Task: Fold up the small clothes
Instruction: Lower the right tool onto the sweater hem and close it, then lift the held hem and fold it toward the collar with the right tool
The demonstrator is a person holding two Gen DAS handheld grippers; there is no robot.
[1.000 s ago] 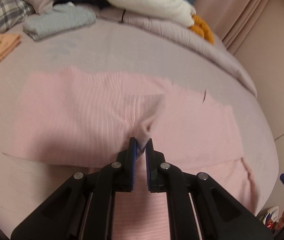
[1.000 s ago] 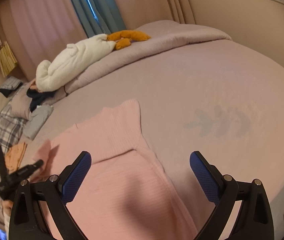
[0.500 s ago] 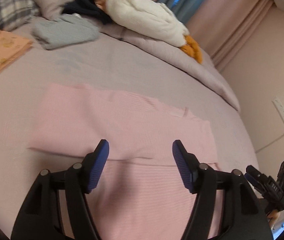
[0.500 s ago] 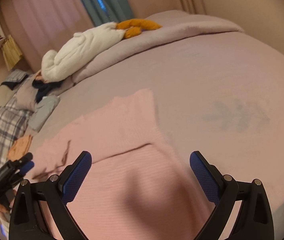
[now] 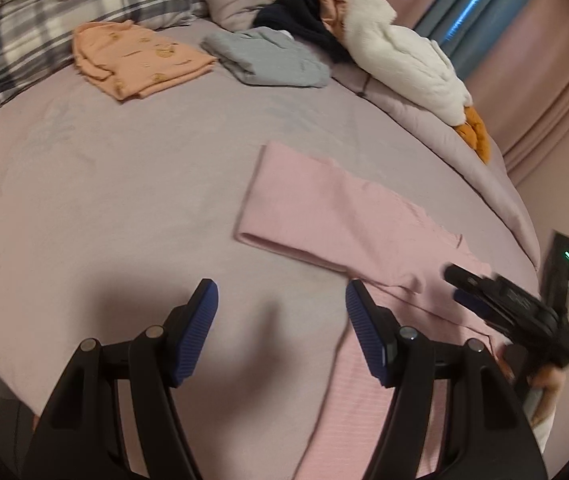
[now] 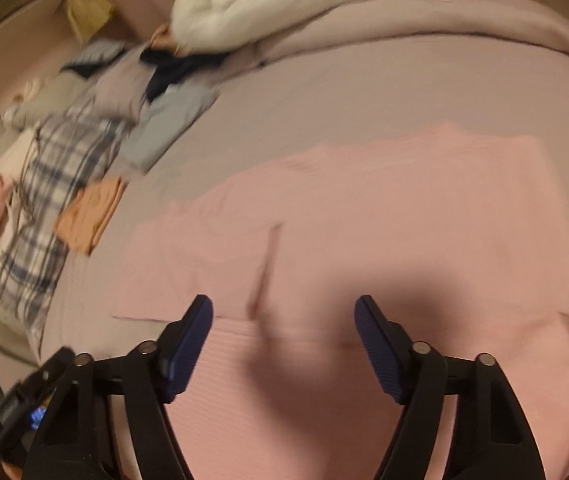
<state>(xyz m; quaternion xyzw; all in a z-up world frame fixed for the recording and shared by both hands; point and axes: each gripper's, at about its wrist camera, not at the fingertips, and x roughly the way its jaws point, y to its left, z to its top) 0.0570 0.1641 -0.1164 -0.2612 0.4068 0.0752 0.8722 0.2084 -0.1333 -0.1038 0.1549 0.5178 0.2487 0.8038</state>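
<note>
The bed [image 5: 104,184], under a mauve sheet, carries everything. The pink garment [image 6: 384,220] lies flat near the bed's near edge, one part folded across as a long band [image 5: 324,216]. Toward the head of the bed sit a plaid pillow [image 5: 44,20], a white plush toy [image 5: 400,60], a folded grey garment [image 5: 268,56] and a folded orange garment [image 5: 140,60].

The left tool [image 5: 280,332] stands wide and empty over bare sheet, just beside the pink garment's edge; a second ago it was pinched shut on a fold of that cloth, so the cloth has been let go. The right tool [image 6: 284,344] hangs over the pink garment with its jaws closing, no cloth gripped between them; earlier they stood wider.
</note>
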